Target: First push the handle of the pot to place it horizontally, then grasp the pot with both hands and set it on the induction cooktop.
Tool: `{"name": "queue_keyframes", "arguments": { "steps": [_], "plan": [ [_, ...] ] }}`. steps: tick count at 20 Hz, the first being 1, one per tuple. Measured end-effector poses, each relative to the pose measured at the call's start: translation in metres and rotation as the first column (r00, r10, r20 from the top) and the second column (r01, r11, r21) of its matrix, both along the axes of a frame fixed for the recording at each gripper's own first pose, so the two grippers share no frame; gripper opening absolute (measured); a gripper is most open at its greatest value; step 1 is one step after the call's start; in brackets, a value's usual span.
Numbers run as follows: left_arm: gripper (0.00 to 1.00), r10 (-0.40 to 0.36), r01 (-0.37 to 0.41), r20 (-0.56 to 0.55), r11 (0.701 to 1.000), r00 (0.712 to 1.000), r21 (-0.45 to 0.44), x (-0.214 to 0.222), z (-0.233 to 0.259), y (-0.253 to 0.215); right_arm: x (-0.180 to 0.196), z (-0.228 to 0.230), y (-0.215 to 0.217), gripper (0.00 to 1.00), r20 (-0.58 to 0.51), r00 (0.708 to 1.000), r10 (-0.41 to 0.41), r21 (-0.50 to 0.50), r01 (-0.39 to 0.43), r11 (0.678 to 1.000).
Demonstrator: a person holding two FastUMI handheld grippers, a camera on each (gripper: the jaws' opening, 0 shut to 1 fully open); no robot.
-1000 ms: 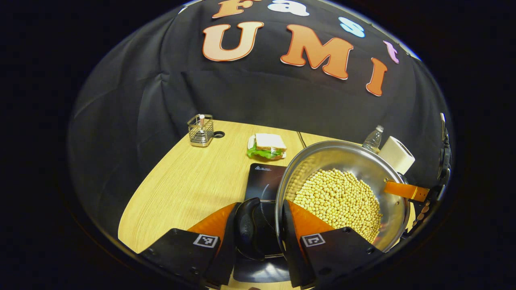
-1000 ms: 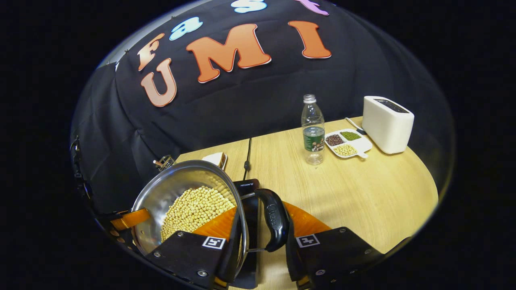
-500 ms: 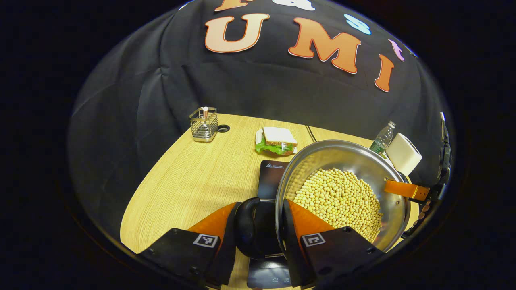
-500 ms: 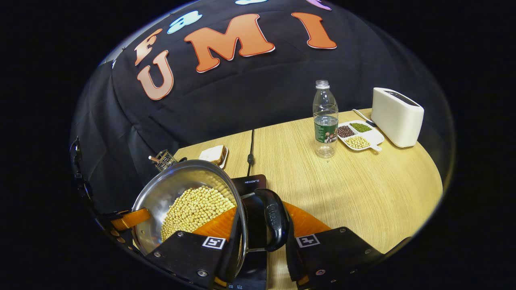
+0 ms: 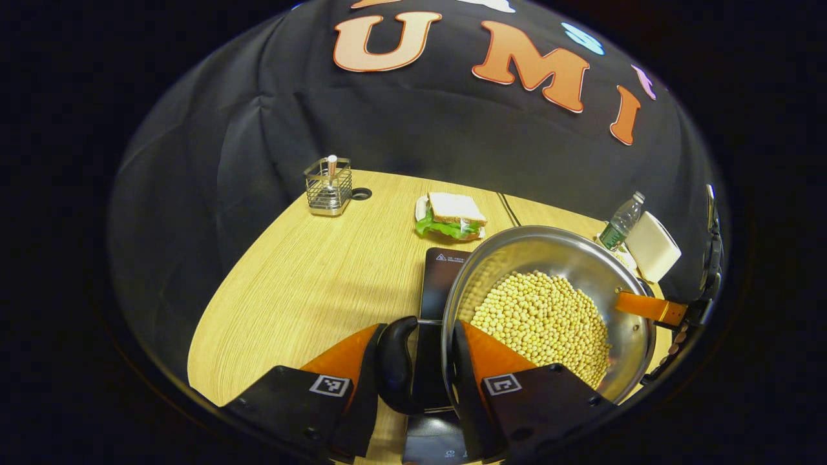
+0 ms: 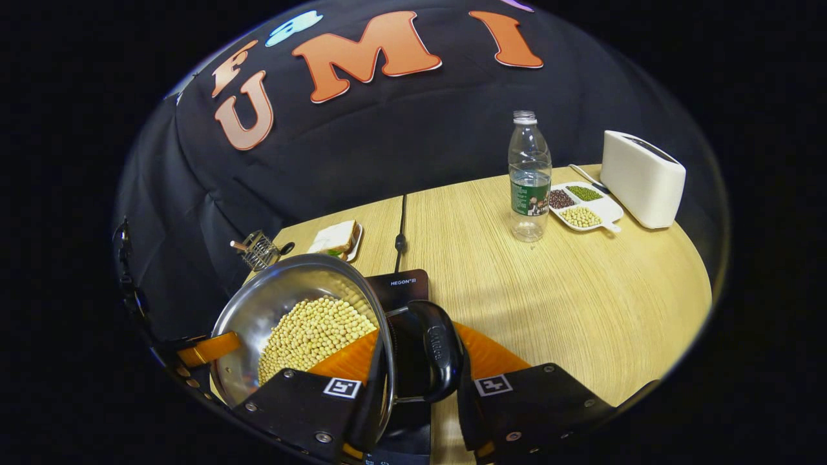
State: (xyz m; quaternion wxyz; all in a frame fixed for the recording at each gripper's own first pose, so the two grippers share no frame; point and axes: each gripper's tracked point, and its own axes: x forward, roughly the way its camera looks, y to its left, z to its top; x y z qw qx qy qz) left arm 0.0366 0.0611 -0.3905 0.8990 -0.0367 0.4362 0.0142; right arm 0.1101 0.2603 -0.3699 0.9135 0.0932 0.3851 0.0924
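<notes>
Gripping opposite sides of the round stainless-steel pot (image 5: 549, 284) filled with pale yellow beans (image 5: 543, 323), both grippers clamp it: the left gripper (image 5: 413, 374) has one finger inside the rim and the other outside the black side handle (image 5: 393, 368); the right gripper (image 6: 420, 381) does likewise at its black handle (image 6: 439, 349). Pot sits over the flat black induction cooktop (image 5: 442, 278) near the front edge of the light wooden table (image 5: 310, 290); contact with the cooktop cannot be told. Toward the table's back edge: a lettuce sandwich on a white plate (image 5: 452, 216) and a wire-mesh holder (image 5: 328, 187). At the right back corner: a clear plastic bottle (image 6: 530, 177), a white divided dish of beans (image 6: 585, 206), a white toaster (image 6: 643, 177).
</notes>
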Motion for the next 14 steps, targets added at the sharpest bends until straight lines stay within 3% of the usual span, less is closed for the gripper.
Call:
{"name": "queue_keyframes", "arguments": {
  "steps": [6, 7, 9, 11, 14],
  "plan": [
    [0.65, 0.029, -0.029, -0.015, 1.000, 0.999, 0.003, 0.000, -0.002, 0.000, -0.002, -0.003, 0.001, 0.50, -0.016, 1.000, 0.002, -0.003, -0.002, 1.000],
    [0.67, 0.030, -0.030, -0.015, 1.000, 0.999, 0.007, 0.000, -0.002, 0.000, -0.002, -0.002, 0.001, 0.46, -0.011, 1.000, 0.003, -0.011, -0.003, 1.000],
    [0.67, 0.037, -0.036, -0.011, 0.999, 0.999, 0.016, 0.000, 0.001, -0.001, -0.005, -0.007, -0.002, 0.55, -0.022, 1.000, 0.012, -0.028, -0.013, 1.000],
    [0.75, 0.046, -0.046, 0.004, 0.999, 0.999, 0.014, 0.002, 0.006, -0.001, -0.012, -0.009, -0.003, 0.59, -0.050, 0.999, 0.012, -0.012, -0.012, 1.000],
    [0.76, 0.053, -0.054, 0.045, 0.998, 0.998, 0.025, 0.003, 0.020, -0.001, -0.002, 0.014, -0.012, 0.67, 0.023, 1.000, -0.005, 0.007, 0.005, 1.000]
  ]
}}
